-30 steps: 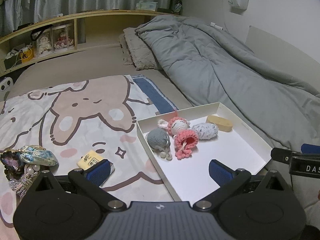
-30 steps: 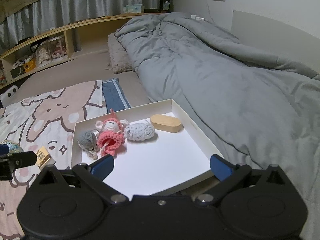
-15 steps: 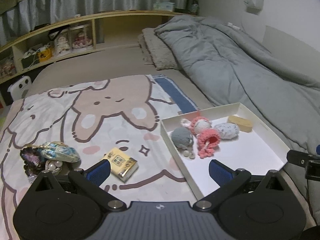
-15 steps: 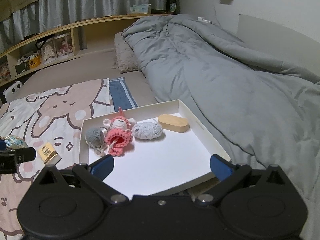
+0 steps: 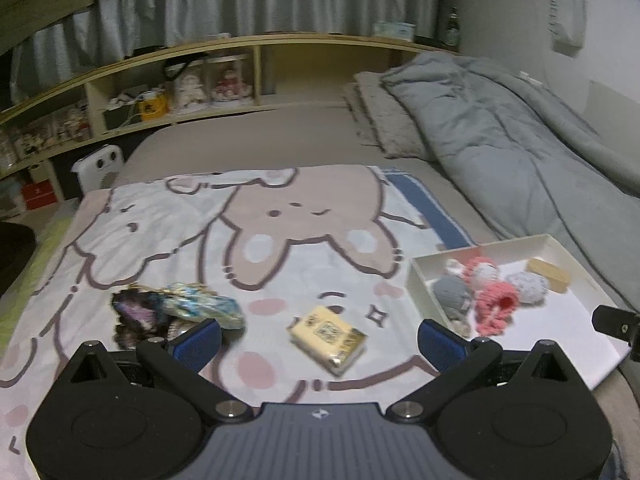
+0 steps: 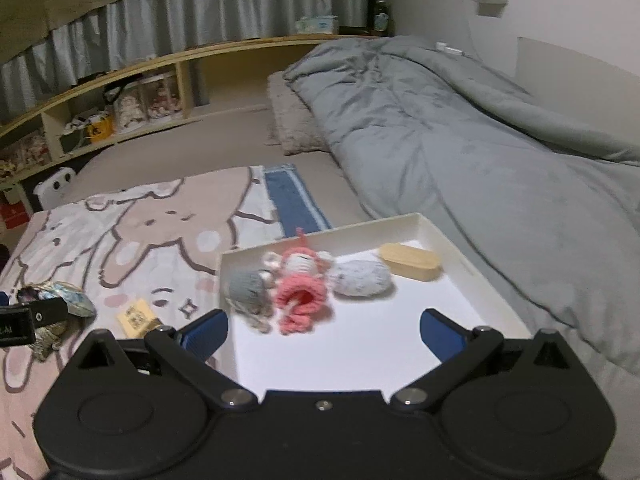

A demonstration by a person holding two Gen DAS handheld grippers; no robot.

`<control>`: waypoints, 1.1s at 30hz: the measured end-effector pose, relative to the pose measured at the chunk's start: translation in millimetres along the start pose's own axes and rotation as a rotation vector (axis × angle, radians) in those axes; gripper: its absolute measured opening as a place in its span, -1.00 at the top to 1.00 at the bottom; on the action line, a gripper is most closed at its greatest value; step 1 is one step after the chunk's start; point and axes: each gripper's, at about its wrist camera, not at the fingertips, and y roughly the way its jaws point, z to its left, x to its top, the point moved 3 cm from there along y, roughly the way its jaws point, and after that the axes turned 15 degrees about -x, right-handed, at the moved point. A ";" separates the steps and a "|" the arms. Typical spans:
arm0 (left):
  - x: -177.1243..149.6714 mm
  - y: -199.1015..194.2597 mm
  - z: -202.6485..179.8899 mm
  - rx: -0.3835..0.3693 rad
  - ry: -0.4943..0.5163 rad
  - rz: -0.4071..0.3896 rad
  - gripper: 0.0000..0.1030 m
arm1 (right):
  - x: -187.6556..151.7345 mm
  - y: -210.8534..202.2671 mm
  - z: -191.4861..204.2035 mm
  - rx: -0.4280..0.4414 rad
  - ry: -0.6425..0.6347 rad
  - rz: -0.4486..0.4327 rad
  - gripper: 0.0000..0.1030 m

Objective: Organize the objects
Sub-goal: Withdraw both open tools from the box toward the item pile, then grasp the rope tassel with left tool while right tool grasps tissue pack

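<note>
A white shallow box [image 6: 452,240] [image 5: 416,280] lies on the bed and holds a grey crochet toy [image 6: 246,286] [image 5: 450,294], a pink crochet doll [image 6: 302,288] [image 5: 494,300], a speckled pale ball [image 6: 362,278] [image 5: 528,286] and a tan oblong case [image 6: 410,262] [image 5: 548,274]. On the cartoon blanket [image 5: 280,216] lie a small yellow packet [image 5: 328,334] [image 6: 136,316] and a shiny blue-and-purple bundle [image 5: 176,308] [image 6: 72,300]. My left gripper [image 5: 320,344] is open just short of the packet. My right gripper [image 6: 324,332] is open over the box's near part, empty.
A rumpled grey duvet [image 6: 460,128] covers the bed's right side, with a pillow [image 5: 380,120] at its head. A wooden shelf unit [image 5: 180,92] with dolls and small items runs along the back. Grey curtains hang above it.
My left gripper has swung left, from over the box to the blanket, so the yellow packet now sits between its fingers' line. The right gripper shifted slightly.
</note>
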 end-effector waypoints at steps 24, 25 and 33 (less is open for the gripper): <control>6.7 -6.8 116.8 0.071 -0.083 -0.038 -1.00 | 4.9 35.6 129.8 0.248 -0.052 -0.033 -1.00; 6.4 -6.8 119.7 0.065 -0.081 -0.040 -1.00 | 4.8 37.9 134.1 0.259 -0.054 -0.040 -1.00; 2.3 9.3 137.5 0.027 -0.021 0.008 -0.75 | -3.6 66.2 165.8 0.302 -0.091 -0.045 -1.00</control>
